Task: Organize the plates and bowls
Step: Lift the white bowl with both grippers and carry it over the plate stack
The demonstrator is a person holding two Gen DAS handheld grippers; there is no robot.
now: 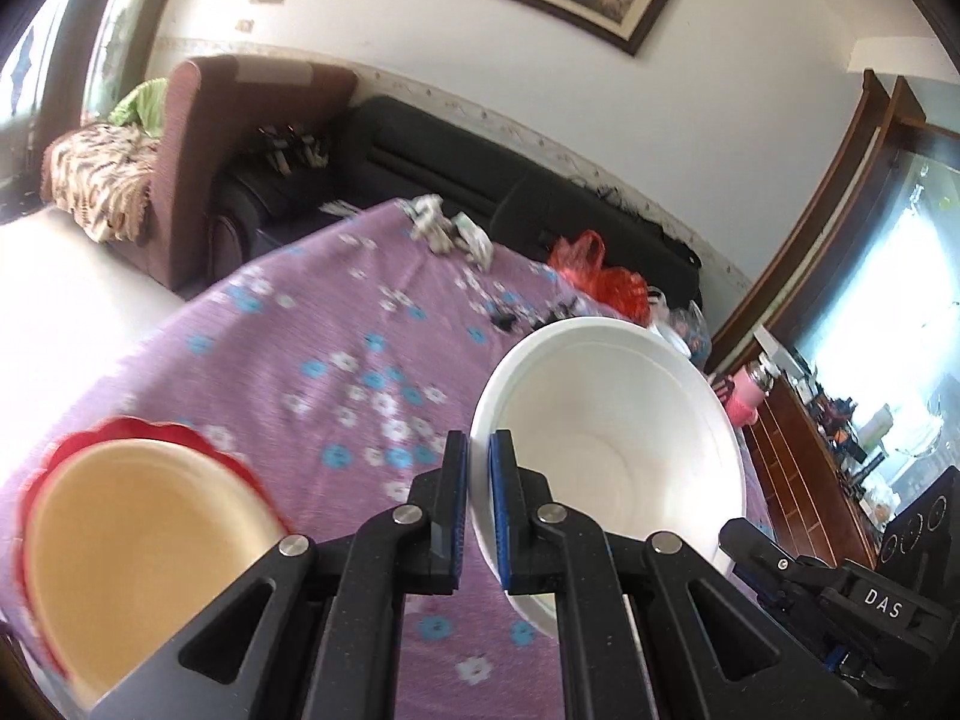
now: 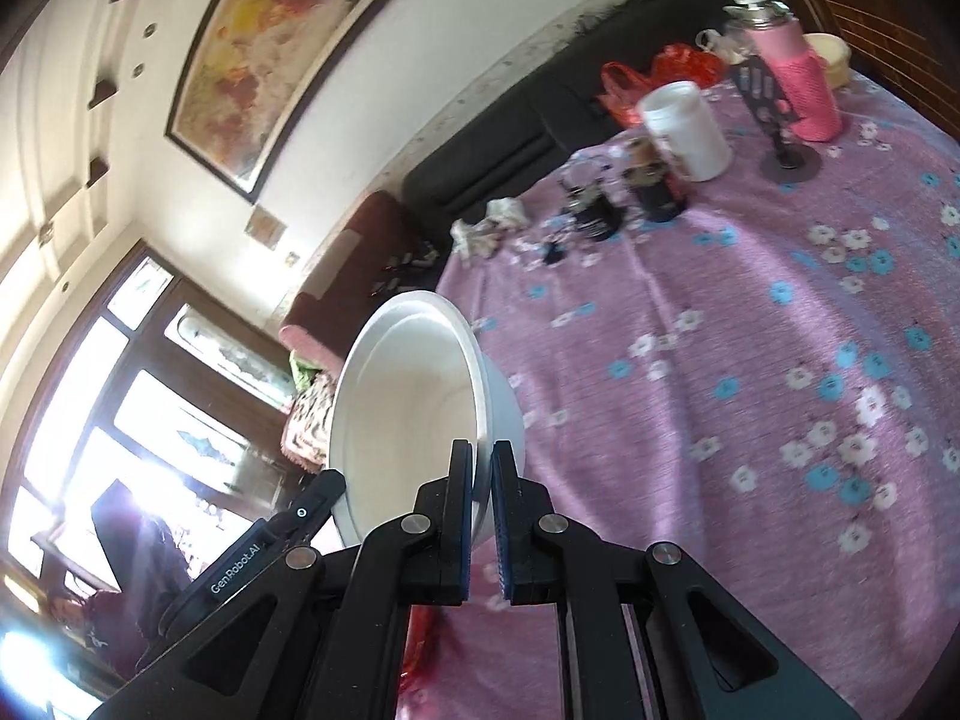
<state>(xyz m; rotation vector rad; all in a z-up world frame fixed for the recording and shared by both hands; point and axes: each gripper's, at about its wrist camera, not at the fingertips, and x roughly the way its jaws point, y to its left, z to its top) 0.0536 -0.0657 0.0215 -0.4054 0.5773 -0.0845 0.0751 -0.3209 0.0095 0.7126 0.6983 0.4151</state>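
A white bowl [image 1: 612,438] hangs tilted above the purple flowered tablecloth [image 1: 336,324], held from both sides. My left gripper [image 1: 478,450] is shut on its left rim, the wall pinched between the blue pads. In the right wrist view my right gripper [image 2: 483,462] is shut on the opposite rim of the same white bowl [image 2: 408,396]. The right gripper's black body [image 1: 852,594] shows beside the bowl, and the left gripper's body [image 2: 270,546] shows in the right wrist view. A beige bowl [image 1: 138,552] sits on a red scalloped plate [image 1: 150,429] at the lower left.
At the table's far side stand a white jar [image 2: 687,129], dark jars [image 2: 657,186], a pink flask [image 2: 798,78], a phone stand [image 2: 780,120] and a red plastic bag [image 1: 600,276]. A black sofa [image 1: 450,150] runs behind the table. A cream bowl [image 2: 831,57] sits far right.
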